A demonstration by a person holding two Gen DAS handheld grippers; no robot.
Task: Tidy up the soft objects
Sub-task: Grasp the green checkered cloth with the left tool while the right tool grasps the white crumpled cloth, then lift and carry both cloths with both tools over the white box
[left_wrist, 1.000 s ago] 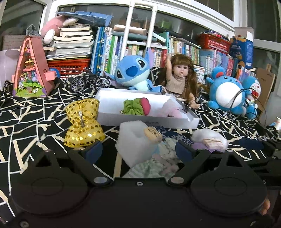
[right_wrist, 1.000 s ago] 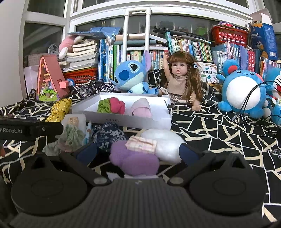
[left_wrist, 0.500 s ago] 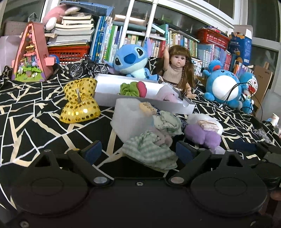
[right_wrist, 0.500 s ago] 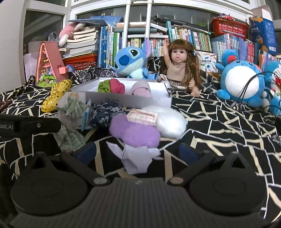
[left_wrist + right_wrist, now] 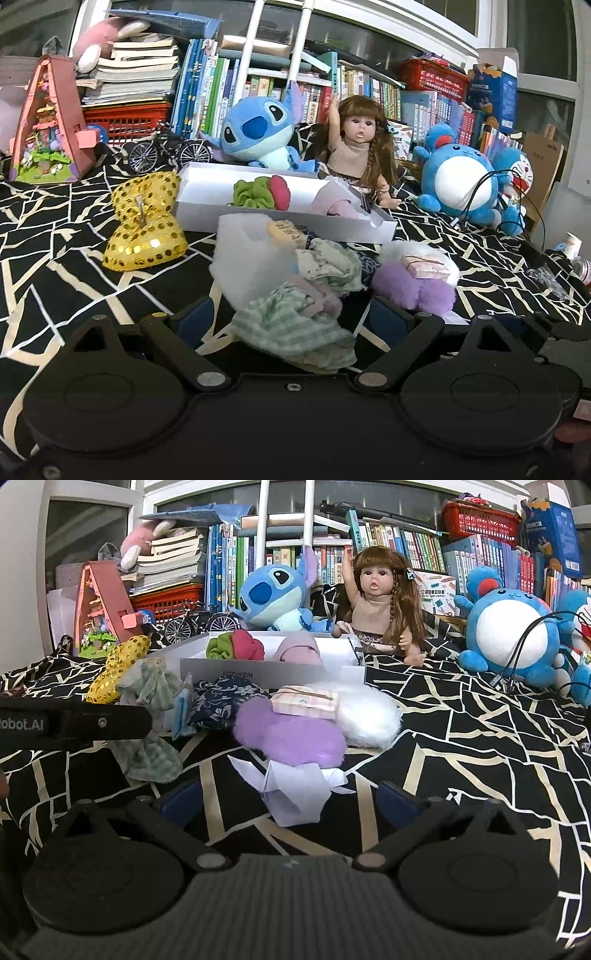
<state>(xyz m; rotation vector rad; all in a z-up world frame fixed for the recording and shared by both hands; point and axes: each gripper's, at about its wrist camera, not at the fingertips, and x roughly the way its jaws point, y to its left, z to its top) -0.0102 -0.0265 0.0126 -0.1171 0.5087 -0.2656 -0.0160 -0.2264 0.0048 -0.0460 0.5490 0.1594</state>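
Scrunchies (image 5: 295, 295) — crumpled, checked cotton

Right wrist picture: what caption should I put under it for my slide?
Open right gripper low over a white paper scrap, facing purple and white pompoms before the white box.

The left gripper (image 5: 291, 317) is matte black — two round housings side by side, slim link arms pinned with silver rivets, a small screw at the centre edge, and dark blue fingers (image 5: 195, 317). The right gripper (image 5: 290, 801) has the same twin discs, riveted links and blue fingers (image 5: 177, 805), but its middle plate is grey and finely ribbed. To the left of the right gripper, a black bar of the other tool carries white lettering ending in "obot.AI" and one small screw.
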